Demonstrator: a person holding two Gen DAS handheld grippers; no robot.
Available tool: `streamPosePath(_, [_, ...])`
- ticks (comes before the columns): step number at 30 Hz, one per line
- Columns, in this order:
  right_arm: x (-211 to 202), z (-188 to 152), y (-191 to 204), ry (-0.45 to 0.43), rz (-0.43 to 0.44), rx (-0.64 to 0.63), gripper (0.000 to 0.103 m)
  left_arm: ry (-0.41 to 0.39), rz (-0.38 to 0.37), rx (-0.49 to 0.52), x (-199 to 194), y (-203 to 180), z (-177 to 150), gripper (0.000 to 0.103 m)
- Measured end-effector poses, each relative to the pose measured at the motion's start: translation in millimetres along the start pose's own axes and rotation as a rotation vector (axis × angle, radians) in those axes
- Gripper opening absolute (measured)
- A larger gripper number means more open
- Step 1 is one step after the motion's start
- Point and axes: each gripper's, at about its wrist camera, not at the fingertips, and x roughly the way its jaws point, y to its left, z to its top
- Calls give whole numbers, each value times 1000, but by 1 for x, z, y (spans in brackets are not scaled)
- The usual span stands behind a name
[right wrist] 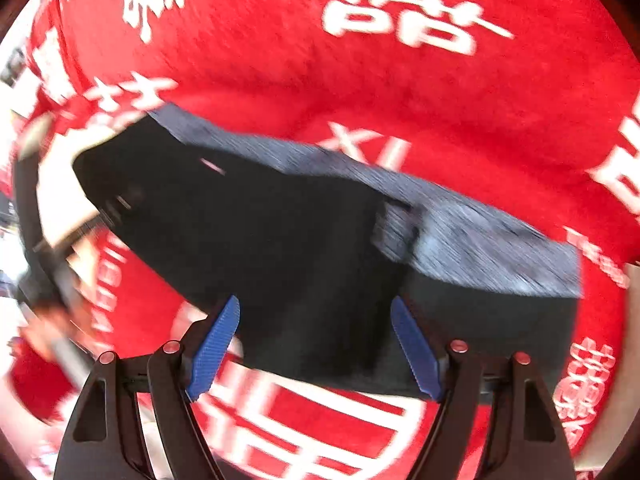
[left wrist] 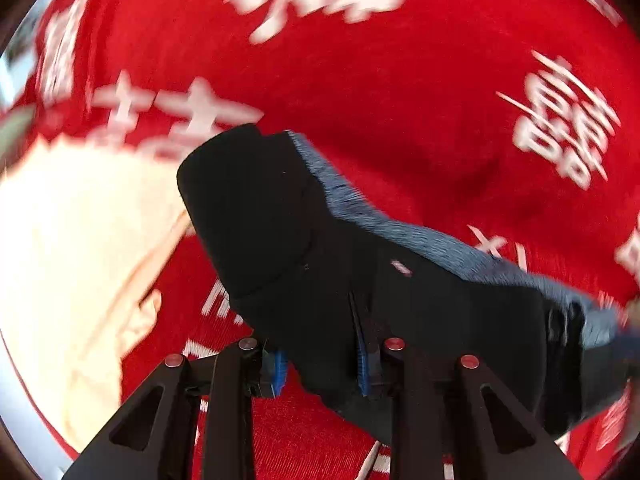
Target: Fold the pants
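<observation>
Dark blue-black folded pants (left wrist: 304, 240) lie on a red cloth with white characters (left wrist: 400, 100). In the left wrist view my left gripper (left wrist: 322, 372) has its blue pads on either side of the near edge of the pants, with cloth between them. In the right wrist view the pants (right wrist: 280, 240) fill the middle, a lighter denim face along their far side. My right gripper (right wrist: 316, 344) is open, its blue fingers (right wrist: 216, 344) spread wide over the near edge of the pants. Both views are motion-blurred.
The red cloth (right wrist: 400, 80) covers the whole surface. A pale cream area (left wrist: 72, 240) shows at the left in the left wrist view. The other gripper's dark frame (right wrist: 44, 240) shows blurred at the left edge of the right wrist view.
</observation>
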Motion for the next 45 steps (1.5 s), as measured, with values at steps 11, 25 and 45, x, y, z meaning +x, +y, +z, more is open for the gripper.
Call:
streamPosePath(11, [45,139,112,231,292,-158,89,-66,53,208,-11,-38,1,28])
streamPosePath(25, [131,151,156,509,130,-218,37,-72,67,256,-13,-55,-2,28])
streamPosePath(45, [-48,66,-33,5,536,93,18,-165,-195,437,-113,-182,1,28])
